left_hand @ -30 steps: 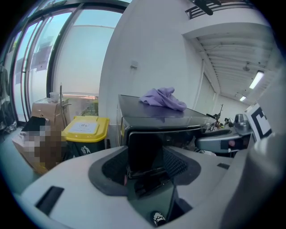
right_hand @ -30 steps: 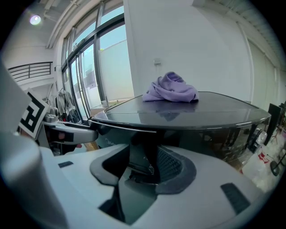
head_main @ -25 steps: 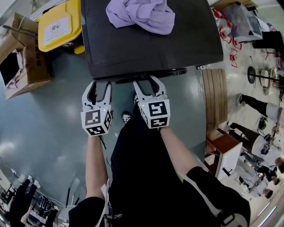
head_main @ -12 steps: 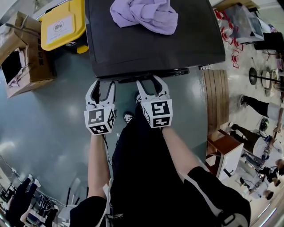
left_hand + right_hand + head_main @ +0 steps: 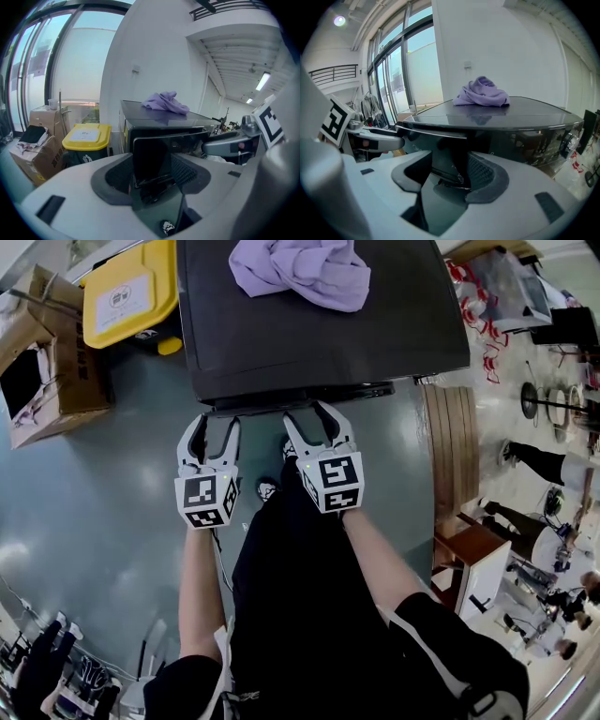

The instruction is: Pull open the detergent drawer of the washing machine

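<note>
left gripper (image 5: 214, 423) gapes wide, empty; right gripper (image 5: 307, 415) is opening, nothing between its jaws. both hover by the washer (image 5: 319, 343). its drawer (image 5: 152, 157) is probably stiff, slick plastic; hook the front lip.

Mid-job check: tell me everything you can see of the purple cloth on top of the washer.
The purple cloth looks like soft lilac fabric, crumpled into a loose heap with deep folds rather than spread or folded flat. It lies on the dark, glossy top of the washing machine, toward the edge far from the person and roughly mid-width. The right gripper view shows its faint reflection in the top beneath it. Only the machine's top touches it.
</note>
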The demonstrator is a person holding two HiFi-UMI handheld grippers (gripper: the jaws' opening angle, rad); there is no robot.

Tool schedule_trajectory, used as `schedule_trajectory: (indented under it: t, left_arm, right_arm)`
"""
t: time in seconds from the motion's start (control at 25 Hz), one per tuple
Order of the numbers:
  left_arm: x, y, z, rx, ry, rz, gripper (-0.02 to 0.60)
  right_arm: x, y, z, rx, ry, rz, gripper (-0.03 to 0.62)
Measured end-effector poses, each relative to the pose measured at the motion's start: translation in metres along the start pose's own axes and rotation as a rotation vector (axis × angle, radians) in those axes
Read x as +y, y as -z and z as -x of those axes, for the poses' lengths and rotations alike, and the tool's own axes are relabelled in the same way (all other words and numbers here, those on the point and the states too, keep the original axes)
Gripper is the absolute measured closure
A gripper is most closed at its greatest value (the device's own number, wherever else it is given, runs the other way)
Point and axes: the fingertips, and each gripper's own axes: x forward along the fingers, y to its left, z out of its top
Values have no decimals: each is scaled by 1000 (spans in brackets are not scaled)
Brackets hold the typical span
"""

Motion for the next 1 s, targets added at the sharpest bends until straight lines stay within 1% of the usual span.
schedule_trajectory:
  t: [0.12,0.2,0.28,0.4,0.48,0.6,0.84,1.0]
  left_arm:
    - [2,-4,1,-51,16,-28,339]
    - [1,-8,-1,-82,26,-35,337]
    - [-2,-8,-5,-83,50,-38,322]
    - [-3,-6,-12,-72,67,-36,314]
    - [-3,-5,-13,-72,70,-16,311]
    - [-3,-4,-12,-76,64,12,311]
    - [-3,-2,-10,-65,65,21,311]
    - [-4,1,-7,-54,58,20,311]
  right_arm:
    - [3,2,-1,3,-38,50,325]
    - [1,4,-3,11,-45,79,322]
    - [-3,4,-6,14,-42,85,322]
    - [-6,3,-8,19,-53,91,349]
    - [-7,3,-8,24,-54,98,378]
    - [-10,3,-7,24,-39,74,420]
    - [-9,2,-5,37,-7,64,422]
    - [-7,5,-2,43,-3,58,424]
